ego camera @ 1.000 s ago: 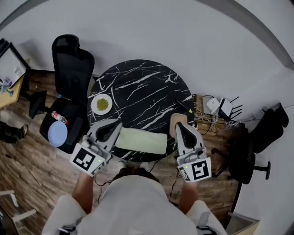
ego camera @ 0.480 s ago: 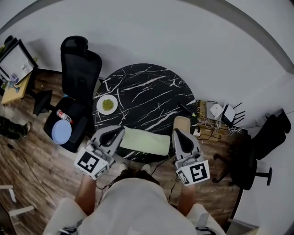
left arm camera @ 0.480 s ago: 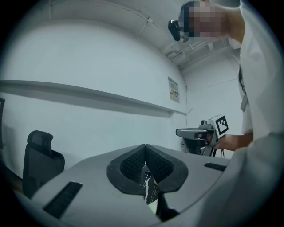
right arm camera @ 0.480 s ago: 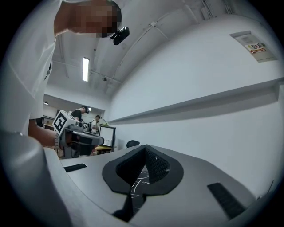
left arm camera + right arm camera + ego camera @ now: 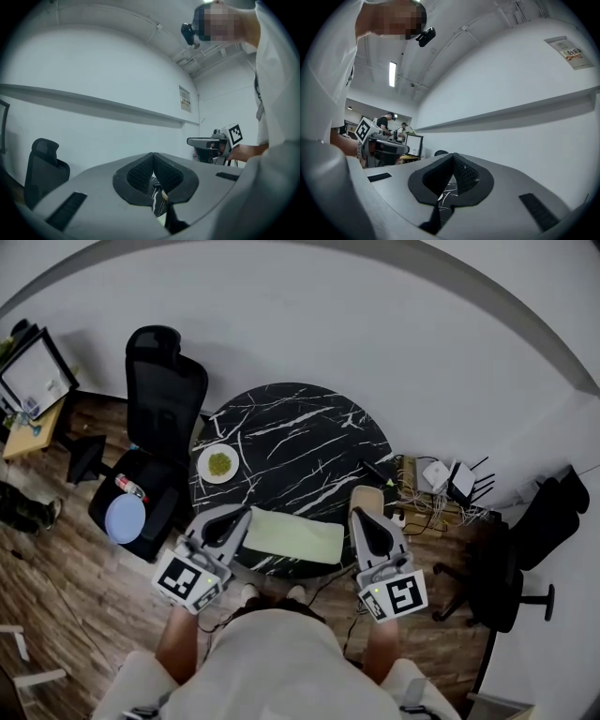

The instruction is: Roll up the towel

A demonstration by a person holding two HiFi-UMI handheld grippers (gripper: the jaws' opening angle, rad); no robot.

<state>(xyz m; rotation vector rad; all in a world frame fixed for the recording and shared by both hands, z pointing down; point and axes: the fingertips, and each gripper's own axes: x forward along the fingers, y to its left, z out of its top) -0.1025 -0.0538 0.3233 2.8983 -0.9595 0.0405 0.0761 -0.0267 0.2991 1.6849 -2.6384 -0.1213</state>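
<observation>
Jaws of left gripper (image 5: pixel 153 155): closed, I hold nothing
Jaws of right gripper (image 5: pixel 453 157): closed, empty
Towel (image 5: pixel 293 533): flat on worktop (image 5: pixel 291 427), between both
Wall notice (image 5: pixel 185 98): too small for me to read

The round table (image 5: pixel 300 442) stands before the person, close to the wall behind it. The towel (image 5: pixel 292 534) lies flat on the table along its near edge. The left gripper (image 5: pixel 236 515) is at the towel's left end and the right gripper (image 5: pixel 360 513) is beyond its right end, over the table's rim. A plate (image 5: pixel 203 472) sits on the table at its left edge, behind the left gripper. An office chair (image 5: pixel 164 390) stands left of the table, with a disc (image 5: pixel 125 517) on its seat. A monitor (image 5: pixel 36 376) stands farther left. Cables (image 5: pixel 427 491) lie on the floor right of the table, and a second chair (image 5: pixel 502 568) is farther right.
</observation>
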